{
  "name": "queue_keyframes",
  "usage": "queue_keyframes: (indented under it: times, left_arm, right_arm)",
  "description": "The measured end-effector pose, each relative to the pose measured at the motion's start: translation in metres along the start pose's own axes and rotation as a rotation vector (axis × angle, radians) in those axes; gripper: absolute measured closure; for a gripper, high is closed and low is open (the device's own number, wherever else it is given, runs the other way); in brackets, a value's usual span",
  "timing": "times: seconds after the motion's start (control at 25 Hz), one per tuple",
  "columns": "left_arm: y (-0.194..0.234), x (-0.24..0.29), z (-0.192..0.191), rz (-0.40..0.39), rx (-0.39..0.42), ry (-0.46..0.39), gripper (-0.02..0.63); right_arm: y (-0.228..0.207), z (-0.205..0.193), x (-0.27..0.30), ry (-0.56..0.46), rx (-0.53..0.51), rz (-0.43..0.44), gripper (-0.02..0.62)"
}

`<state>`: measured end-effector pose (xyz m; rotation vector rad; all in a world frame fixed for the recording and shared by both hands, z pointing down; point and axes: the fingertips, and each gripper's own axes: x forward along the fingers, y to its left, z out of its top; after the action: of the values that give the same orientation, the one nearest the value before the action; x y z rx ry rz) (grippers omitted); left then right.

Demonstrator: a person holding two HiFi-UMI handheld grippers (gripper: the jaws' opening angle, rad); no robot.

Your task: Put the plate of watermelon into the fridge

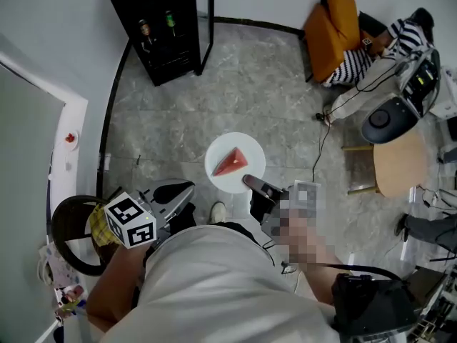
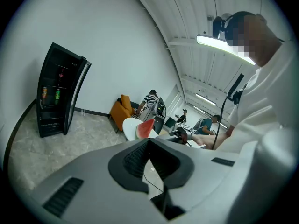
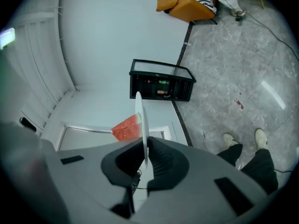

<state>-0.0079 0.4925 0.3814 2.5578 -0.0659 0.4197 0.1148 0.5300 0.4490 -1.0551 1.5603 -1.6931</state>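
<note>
A white plate (image 1: 251, 164) carries a red watermelon wedge (image 1: 230, 163) and hangs over the grey floor in front of me. My right gripper (image 1: 255, 185) is shut on the plate's near rim. In the right gripper view the plate (image 3: 139, 118) stands edge-on between the pads, with the wedge (image 3: 127, 127) on its left face. The black fridge (image 1: 161, 21) stands at the far wall with its glass door open and bottles inside. My left gripper (image 1: 176, 194) is lower left of the plate, shut on nothing. The left gripper view shows the plate (image 2: 131, 124) and fridge (image 2: 58, 97) ahead.
An orange seat (image 1: 332, 23) and a person in a striped top (image 1: 357, 61) are at the far right. A round wooden table (image 1: 400, 164), equipment and a floor cable (image 1: 321, 145) fill the right side. A black-ringed stool (image 1: 71, 234) and a white wall unit (image 1: 68, 138) stand at the left.
</note>
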Motion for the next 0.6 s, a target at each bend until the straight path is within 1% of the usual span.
queue_keyframes:
  times: [0.16, 0.36, 0.48, 0.6]
  left_arm:
    - [0.023, 0.004, 0.015, -0.020, -0.016, 0.007, 0.595]
    - [0.076, 0.008, 0.040, -0.036, -0.047, -0.005, 0.595]
    - [0.111, 0.005, 0.058, -0.058, -0.039, -0.002, 0.595]
    - [0.150, 0.000, 0.090, -0.077, -0.020, -0.002, 0.595]
  right_arm:
    - [0.007, 0.021, 0.034, 0.007, 0.014, 0.003, 0.569]
    - [0.007, 0.059, 0.085, -0.003, 0.010, -0.019, 0.569]
    - [0.012, 0.077, 0.121, -0.013, 0.000, -0.039, 0.569]
    - [0.022, 0.100, 0.170, -0.022, -0.005, -0.048, 0.568]
